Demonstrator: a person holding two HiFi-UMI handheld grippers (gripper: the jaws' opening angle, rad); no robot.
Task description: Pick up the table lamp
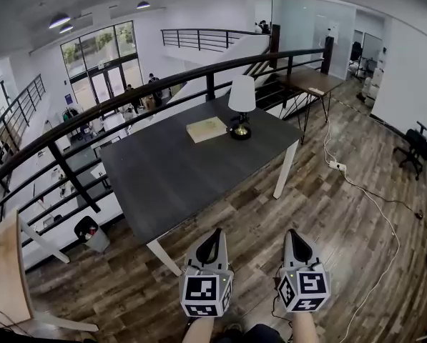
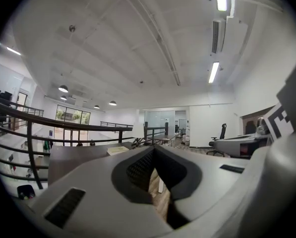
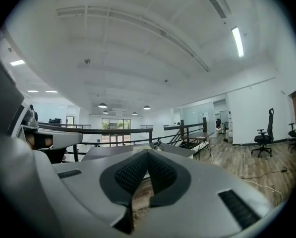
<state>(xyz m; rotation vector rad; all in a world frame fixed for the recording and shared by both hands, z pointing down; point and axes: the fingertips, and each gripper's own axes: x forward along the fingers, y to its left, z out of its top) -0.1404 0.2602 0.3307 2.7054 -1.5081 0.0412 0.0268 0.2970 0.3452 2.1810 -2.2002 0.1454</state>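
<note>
Both claws are pressed together and empty as a person stands on the brown wood-plank floor (image 1: 356, 263) off the near corner of a dark grey rectangular table (image 1: 170, 177). The left gripper (image 1: 213, 234) and right gripper (image 1: 293, 234), held level, point toward the table, and each gripper view shows its ribbed pads meeting with nothing between them.

The table lamp (image 1: 242, 97), with a white tapered shade on a slim stem and a round dark base, stands upright near the table's far edge, just beside a pale flat book (image 1: 207, 128) and well apart from both grippers. A black metal railing (image 1: 163, 86) curves just beyond that far edge, above a lower floor.

The likely hazard is a tip-over: the lamp looks top-heavy, so jaws that reach it unopened, or that close on the shade rather than the stem, could topple it toward the railing.
</note>
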